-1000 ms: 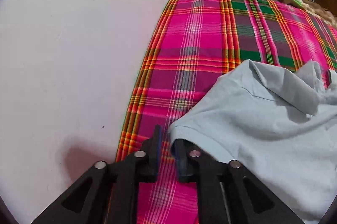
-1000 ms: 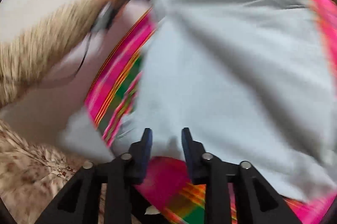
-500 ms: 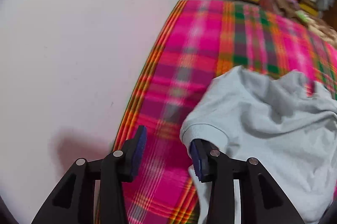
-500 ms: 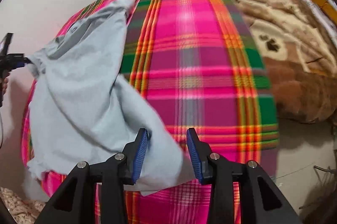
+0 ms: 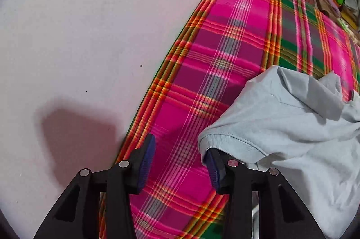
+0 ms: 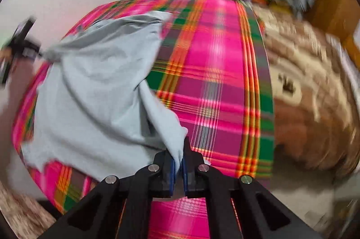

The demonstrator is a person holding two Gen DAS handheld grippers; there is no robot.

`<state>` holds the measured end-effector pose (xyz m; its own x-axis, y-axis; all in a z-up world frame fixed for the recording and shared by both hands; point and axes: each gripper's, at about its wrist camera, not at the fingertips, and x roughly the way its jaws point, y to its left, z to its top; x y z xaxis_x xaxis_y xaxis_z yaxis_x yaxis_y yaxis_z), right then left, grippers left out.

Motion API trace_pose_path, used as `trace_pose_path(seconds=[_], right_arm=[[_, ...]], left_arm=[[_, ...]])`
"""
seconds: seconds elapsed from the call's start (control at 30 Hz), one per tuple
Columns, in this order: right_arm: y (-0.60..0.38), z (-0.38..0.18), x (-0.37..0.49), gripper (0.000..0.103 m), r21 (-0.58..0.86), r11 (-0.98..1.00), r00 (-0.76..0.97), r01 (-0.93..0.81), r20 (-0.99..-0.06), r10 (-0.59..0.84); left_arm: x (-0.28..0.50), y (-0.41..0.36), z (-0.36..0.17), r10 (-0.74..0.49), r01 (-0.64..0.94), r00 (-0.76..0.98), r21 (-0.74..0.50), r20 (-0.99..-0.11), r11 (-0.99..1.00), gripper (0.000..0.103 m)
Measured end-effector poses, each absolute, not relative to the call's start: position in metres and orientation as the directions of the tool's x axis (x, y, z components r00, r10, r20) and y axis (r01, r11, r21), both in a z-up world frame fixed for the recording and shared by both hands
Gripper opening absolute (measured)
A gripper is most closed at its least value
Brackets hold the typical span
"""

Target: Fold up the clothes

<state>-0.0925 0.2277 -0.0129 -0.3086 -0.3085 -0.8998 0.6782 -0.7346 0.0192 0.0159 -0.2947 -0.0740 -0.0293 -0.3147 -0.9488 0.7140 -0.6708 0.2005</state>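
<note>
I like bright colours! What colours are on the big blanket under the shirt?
Pink plaid blanket with orange and green stripes; clearest in the left wrist view.

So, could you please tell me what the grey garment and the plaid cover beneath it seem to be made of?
Grey garment: soft matte knit, probably cotton jersey, judging by its ribbed cuff and limp drape. Plaid cover: thin woven cloth, smooth, its pattern formed by crossing coloured threads.
</note>
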Motion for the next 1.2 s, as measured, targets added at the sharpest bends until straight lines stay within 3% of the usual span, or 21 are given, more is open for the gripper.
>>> trace_pose_path(seconds=[0.13, 0.23, 0.43, 0.63, 0.87, 1.0, 1.2], right_arm=[[0.218, -0.028, -0.067, 0.007, 0.129, -0.583, -0.103, 0.803, -0.932, -0.348], [0.212, -0.041, -0.057, 0.012, 0.118, -0.499, -0.045, 0.859, -0.952, -0.302], [0.249, -0.032, -0.119, 0.012, 0.325, -0.602, 0.041, 0.729, -0.900, -0.435], [0.247, -0.031, -0.180, 0.015, 0.248, -0.675, -0.080, 0.695, -0.906, -0.415], [0.206, -0.053, -0.232, 0.015, 0.271, -0.704, -0.118, 0.656, -0.885, -0.451], [0.175, -0.058, -0.248, 0.015, 0.286, -0.700, -0.125, 0.654, -0.872, -0.473], [0.142, -0.054, -0.277, 0.021, 0.293, -0.703, -0.150, 0.648, -0.856, -0.495]], left_arm=[[0.023, -0.295, -0.076, -0.296, 0.723, -0.011, 0.197, -0.955, -0.662, 0.051], [0.034, -0.298, -0.073, -0.270, 0.724, 0.001, 0.187, -0.963, -0.665, 0.051], [0.046, -0.287, -0.060, -0.295, 0.673, -0.041, 0.192, -0.955, -0.714, 0.059], [0.071, -0.297, -0.052, -0.159, 0.733, -0.215, -0.052, -0.964, -0.679, 0.061], [0.085, -0.293, -0.048, -0.149, 0.745, -0.243, -0.086, -0.959, -0.662, 0.066], [0.101, -0.300, -0.056, 0.019, 0.755, -0.341, -0.285, -0.940, -0.590, 0.066], [0.106, -0.282, -0.070, -0.031, 0.662, -0.247, -0.145, -0.969, -0.735, 0.071]])
